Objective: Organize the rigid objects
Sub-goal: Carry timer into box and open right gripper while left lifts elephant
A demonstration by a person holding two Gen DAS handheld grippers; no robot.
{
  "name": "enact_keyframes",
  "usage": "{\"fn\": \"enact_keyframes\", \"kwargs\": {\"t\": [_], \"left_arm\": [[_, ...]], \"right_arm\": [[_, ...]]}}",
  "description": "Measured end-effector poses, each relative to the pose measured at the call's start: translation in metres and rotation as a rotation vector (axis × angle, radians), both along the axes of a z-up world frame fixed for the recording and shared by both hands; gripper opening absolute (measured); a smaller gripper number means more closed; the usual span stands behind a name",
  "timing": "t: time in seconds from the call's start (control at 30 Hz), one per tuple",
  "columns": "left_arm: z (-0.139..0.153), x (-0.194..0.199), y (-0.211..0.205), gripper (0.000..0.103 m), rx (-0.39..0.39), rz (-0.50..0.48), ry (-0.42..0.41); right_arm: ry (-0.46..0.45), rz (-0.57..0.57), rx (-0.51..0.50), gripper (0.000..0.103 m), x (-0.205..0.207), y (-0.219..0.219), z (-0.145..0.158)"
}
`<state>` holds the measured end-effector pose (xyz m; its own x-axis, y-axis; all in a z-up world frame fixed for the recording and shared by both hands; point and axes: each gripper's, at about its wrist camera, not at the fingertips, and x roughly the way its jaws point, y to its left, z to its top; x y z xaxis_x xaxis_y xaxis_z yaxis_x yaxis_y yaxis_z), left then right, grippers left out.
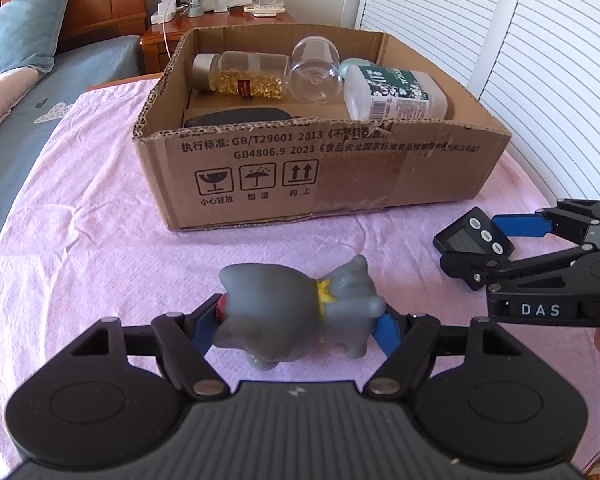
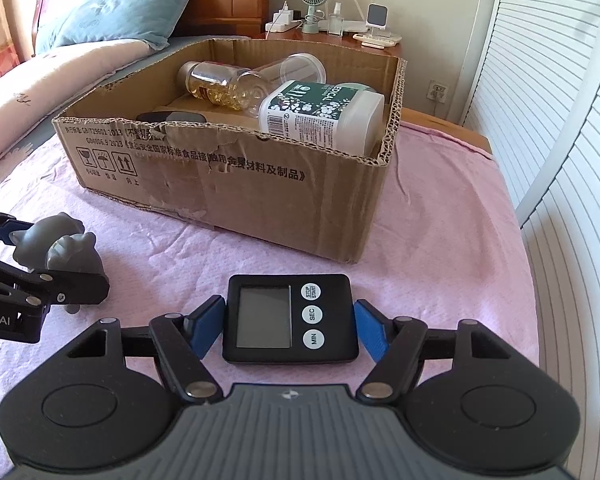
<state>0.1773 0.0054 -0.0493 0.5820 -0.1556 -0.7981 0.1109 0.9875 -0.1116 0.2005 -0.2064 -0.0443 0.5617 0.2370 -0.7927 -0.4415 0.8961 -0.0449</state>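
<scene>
Bedroom scene: pink cloth (image 1: 100, 208) over a table beside the bed, nightstand clutter behind. Cardboard box (image 1: 340, 184) sits mid-cloth as the collection bin; already inside lie a capsule jar (image 1: 240, 76), a clear cup (image 1: 314, 76), a white bottle (image 1: 396, 92) and a dark flat item (image 1: 236, 117), all on their sides, likely dropped in rather than arranged.

Left gripper (image 1: 300, 322) brackets the grey elephant toy (image 1: 300, 312) on the cloth in front of the box; blue pads touch or nearly touch head and rear end, so it reads as pinching the toy lengthwise, probably because that span fits the jaws. Whether it is lifted, can't tell.

Right gripper (image 2: 290, 326) straddles the timer (image 2: 290, 318), lying face up just right of the toy. Left pad meets the timer's edge, right pad looks just at the other edge; firm squeeze not certain. Side grip keeps the buttons clear.

Both items still outside the box; next is probably lift and carry over the near wall. Toy's rounded body may slip.
</scene>
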Motion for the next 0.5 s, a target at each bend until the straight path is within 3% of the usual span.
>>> {"fn": "enact_keyframes", "kwargs": {"t": [0.17, 0.3, 0.5], "left_arm": [[-0.0001, 0.0016, 0.0027, 0.074, -0.010, -0.007, 0.004], [0.0005, 0.0025, 0.0040, 0.074, -0.005, -0.019, 0.005], [0.0056, 0.0005, 0.0027, 0.073, 0.018, -0.055, 0.002]], "right_arm": [[-0.013, 0.020, -0.019, 0.080, 0.0020, 0.0035, -0.0007], [0.011, 0.009, 0.000, 0.074, 0.0036, 0.0030, 0.0010], [0.016, 0.015, -0.019, 0.074, -0.0031, 0.0067, 0.0038]]}}
